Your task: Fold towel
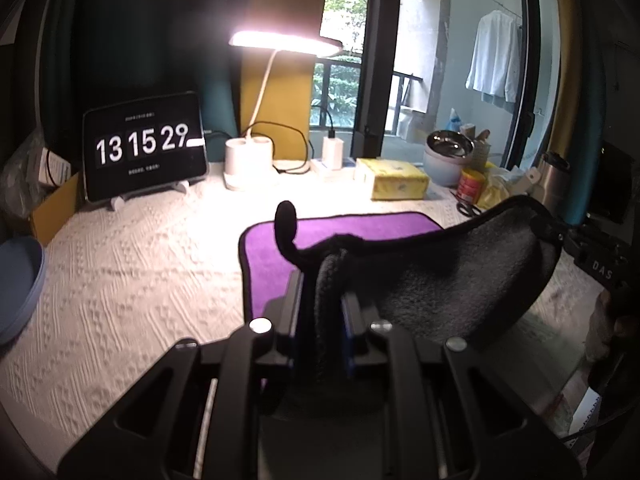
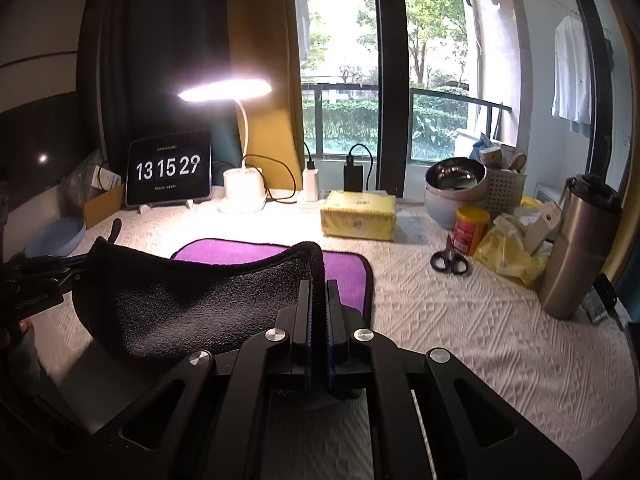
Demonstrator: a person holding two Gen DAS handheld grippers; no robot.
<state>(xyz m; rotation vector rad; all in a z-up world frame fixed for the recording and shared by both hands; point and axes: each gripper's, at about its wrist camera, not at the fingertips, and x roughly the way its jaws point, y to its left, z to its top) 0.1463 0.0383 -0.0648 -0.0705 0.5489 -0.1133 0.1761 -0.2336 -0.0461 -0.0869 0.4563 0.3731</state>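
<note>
- The left gripper (image 1: 322,292) is clamped on one towel (image 1: 440,280) corner.
- The right gripper (image 2: 319,292) is clamped on the other.
- The flat purple half lies just ahead, mid-frame.

Tablet's (image 1: 144,146) small text too tiny to read; blue plate (image 1: 18,288) cut off at edge.

On the table (image 2: 460,320), covered in a white textured cloth, stand a lit lamp (image 2: 225,89), a clock screen (image 2: 169,169) reading 13 15 29, a yellow tissue pack (image 2: 359,216), scissors (image 2: 449,260) and a steel flask (image 2: 580,248).
</note>
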